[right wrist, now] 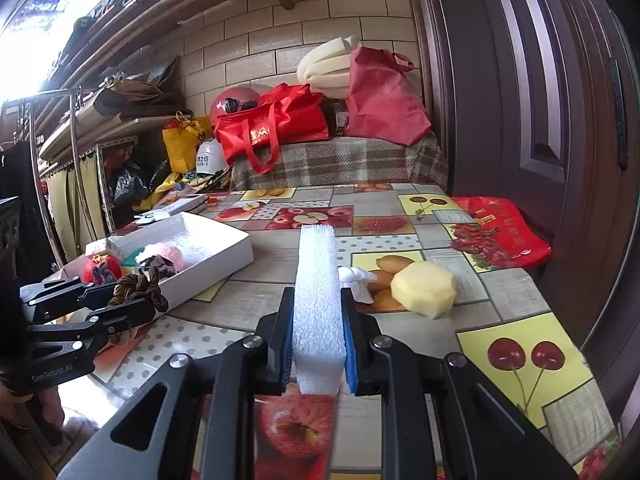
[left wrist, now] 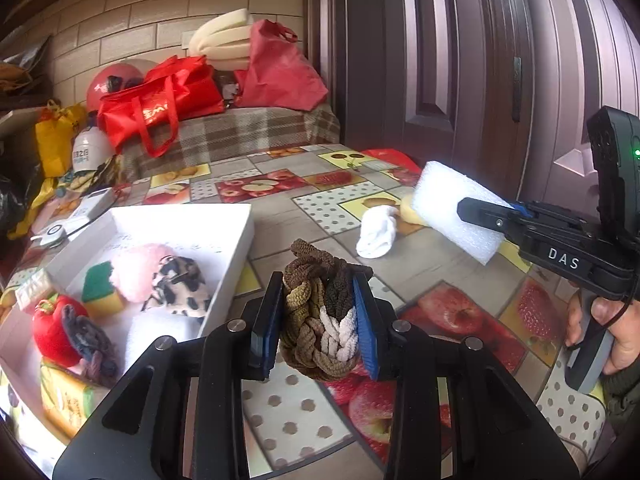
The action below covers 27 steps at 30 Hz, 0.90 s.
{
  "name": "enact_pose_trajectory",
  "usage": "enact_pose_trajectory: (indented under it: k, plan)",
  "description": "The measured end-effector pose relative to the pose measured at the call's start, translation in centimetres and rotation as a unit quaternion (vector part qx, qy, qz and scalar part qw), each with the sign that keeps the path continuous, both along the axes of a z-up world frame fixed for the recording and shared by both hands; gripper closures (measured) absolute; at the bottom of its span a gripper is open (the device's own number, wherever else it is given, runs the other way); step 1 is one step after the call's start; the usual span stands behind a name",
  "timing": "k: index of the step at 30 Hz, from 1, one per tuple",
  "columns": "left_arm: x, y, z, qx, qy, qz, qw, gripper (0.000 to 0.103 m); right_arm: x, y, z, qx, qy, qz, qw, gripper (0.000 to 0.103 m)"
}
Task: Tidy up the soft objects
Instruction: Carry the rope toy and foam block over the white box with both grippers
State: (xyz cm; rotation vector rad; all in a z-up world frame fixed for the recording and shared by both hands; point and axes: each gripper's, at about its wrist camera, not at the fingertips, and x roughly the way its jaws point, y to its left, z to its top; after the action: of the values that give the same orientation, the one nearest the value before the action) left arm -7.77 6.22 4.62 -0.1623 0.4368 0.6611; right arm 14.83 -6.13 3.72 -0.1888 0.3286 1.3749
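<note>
Box: white box sat at 9 o'clock on the counter, part filled with soft items.
Left gripper: left gripper fingers were closed on the braided hair-tie bundle, held clear of the counter; light, squashy, best pinched mid-bundle.
Right gripper: right gripper fingers clamped the white foam block across its narrow faces; very light, dents easily.
Remaining: white sock and yellow sponge lay at 2 o'clock.

Domestic storage or entry room: tiled wall, fruit-print table oilcloth, red shopping bags, helmets, cluttered shelves, panelled door.
</note>
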Motion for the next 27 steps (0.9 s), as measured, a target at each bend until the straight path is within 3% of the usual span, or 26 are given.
enact_pose_trajectory:
  k: [17, 27]
  plan:
    - [-6.4, 1.8, 0.2, 0.029, -0.017, 0.067, 0.9972, 0.071, -4.1, 0.8, 0.2, 0.022, 0.001, 0.024, 0.999, 0.084]
    - [-7.4, 2.1, 0.0, 0.032, -0.016, 0.084, 0.9958, 0.071, -5.0, 1.4, 0.1, 0.019, 0.001, 0.031, 0.999, 0.084]
